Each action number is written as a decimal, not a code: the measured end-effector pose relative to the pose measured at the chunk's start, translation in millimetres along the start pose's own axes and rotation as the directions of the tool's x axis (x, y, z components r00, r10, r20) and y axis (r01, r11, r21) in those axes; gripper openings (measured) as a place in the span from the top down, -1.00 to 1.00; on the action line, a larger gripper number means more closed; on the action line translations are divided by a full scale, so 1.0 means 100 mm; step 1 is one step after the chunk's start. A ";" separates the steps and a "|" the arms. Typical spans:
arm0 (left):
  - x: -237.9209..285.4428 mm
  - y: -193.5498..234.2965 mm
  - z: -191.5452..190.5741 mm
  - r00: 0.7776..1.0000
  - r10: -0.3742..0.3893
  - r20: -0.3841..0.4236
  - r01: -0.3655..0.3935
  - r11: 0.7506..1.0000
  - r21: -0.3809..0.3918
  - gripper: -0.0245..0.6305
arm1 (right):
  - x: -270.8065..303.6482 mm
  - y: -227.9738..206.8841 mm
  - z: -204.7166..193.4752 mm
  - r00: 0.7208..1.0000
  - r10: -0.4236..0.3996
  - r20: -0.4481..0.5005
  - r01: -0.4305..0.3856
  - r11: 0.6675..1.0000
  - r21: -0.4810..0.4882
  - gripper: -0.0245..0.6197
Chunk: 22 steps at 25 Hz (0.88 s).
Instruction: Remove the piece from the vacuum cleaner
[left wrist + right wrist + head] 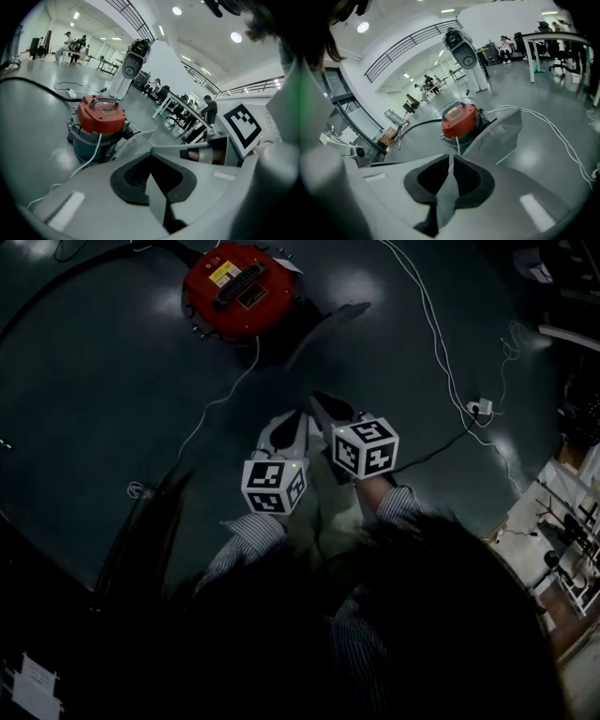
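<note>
Nearest the camera, the person's striped sleeves (246,545) lead out to two marker cubes held side by side above a dark, glossy floor (94,409). The left hand-held gripper (286,430) (151,158) has its dark pads brought together on the near edge of a thin grey piece (328,322) (136,143). Just to its right, the right hand-held gripper (330,413) (451,161) has its pads almost together, leaving only a narrow slit, and it pinches the same piece (499,131).

From both sets of jaws the flat sheet runs away from the person. Its far end lies close by the right side of the red-topped vacuum cleaner (239,287) (101,112) (459,119), which stands on the floor well beyond the grippers. I cannot tell whether the sheet touches the machine.

A white cable (441,343) trails across the floor to the right, and a small white plug (480,409) lies near it. A thick black hose (56,287) curves off from the vacuum cleaner at the far left.

Farther back a tall white machine (464,54) stands in the hall. A desk (553,40) and seated people are in the distance.
</note>
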State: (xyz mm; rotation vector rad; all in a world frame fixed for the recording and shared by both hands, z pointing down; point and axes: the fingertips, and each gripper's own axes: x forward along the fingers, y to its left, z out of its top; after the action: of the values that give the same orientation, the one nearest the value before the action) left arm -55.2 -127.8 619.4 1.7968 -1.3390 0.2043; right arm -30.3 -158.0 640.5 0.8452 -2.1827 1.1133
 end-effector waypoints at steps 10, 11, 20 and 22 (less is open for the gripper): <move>0.60 0.81 -0.37 0.995 0.088 0.037 -0.087 0.996 -0.009 0.91 | 0.71 -0.70 -0.36 0.996 -0.088 0.013 0.085 0.989 0.124 0.71; 0.62 0.85 -0.41 0.995 0.091 0.030 -0.090 0.996 -0.011 0.91 | 0.77 -0.72 -0.36 0.996 -0.089 0.016 0.086 0.987 0.135 0.69; 0.61 1.03 -0.48 0.995 0.095 0.008 -0.095 0.995 0.000 0.91 | 1.22 -0.65 0.04 0.995 -0.065 0.081 0.046 0.975 0.218 0.49; 0.64 1.06 -0.47 0.996 0.092 0.004 -0.092 0.996 -0.005 0.91 | 1.31 -0.68 0.06 0.995 -0.077 0.061 0.061 0.971 0.233 0.48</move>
State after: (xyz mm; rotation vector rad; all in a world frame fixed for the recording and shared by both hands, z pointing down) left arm -102.4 -145.2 741.6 1.7338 -1.4253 0.2471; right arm -67.8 -231.7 763.4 1.0669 -2.0874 1.3393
